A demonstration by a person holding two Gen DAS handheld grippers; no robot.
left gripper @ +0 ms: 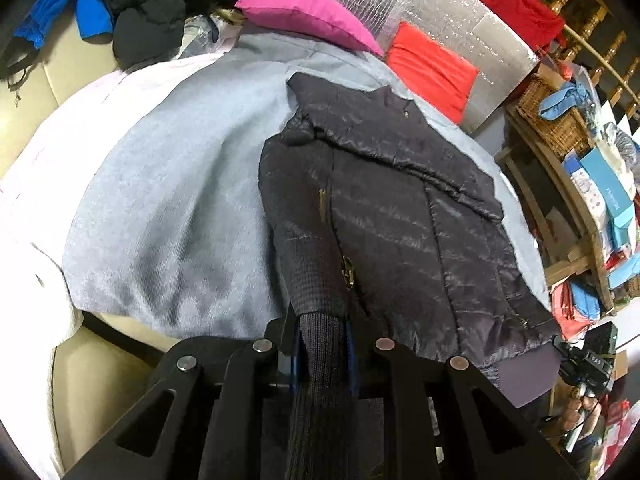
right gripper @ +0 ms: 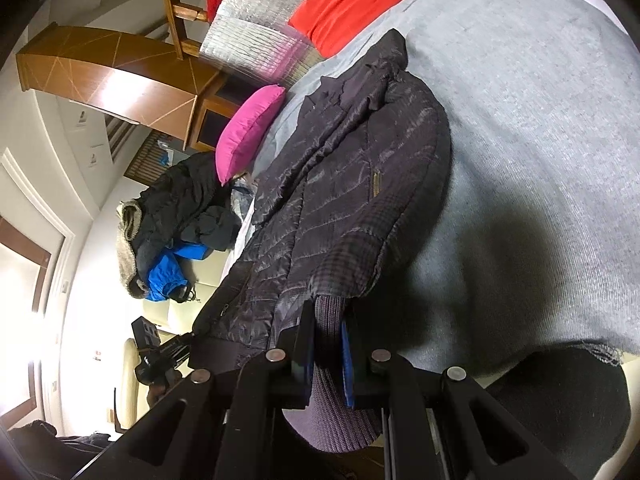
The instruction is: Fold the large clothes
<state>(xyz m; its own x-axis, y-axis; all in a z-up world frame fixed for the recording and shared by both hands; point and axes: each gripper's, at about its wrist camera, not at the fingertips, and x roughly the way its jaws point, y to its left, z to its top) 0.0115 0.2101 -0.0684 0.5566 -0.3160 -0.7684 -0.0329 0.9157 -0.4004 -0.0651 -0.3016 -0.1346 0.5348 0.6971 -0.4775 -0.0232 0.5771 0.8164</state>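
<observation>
Two grippers share one garment at this moment. Largest in view is the pale grey-blue woven blanket (left gripper: 168, 216) spread over the bed, and on it lies the dark quilted puffer jacket with ribbed knit cuffs and brass-coloured zips (left gripper: 400, 216), front down the middle, collar toward the far end where a magenta cushion (left gripper: 308, 16) and a red cushion (left gripper: 432, 68) sit against a silver foil-faced panel (left gripper: 460, 12). A heap of black and blue clothes (right gripper: 176, 224) waits beyond the jacket's far side.

Each sleeve is drawn back toward the near hem. The left gripper (left gripper: 322, 344) is closed on a ribbed knit cuff (left gripper: 320, 332), which runs between its blue-padded fingers and on down past the camera. The right gripper (right gripper: 326, 344) is likewise clamped on the other ribbed cuff (right gripper: 328, 320), with the knit bunching below the jaws.

As I judge it, the sleeves are being folded in over the body. The risks lie in the material: the shell is slick and puffy, so a laid sleeve may spring or slide off once released. Pulling by stretchy cuffs alone could drag the whole jacket across the blanket and skew it, or rumple the blanket beneath. Uneven pulls from the two sides would leave a lopsided fold.
</observation>
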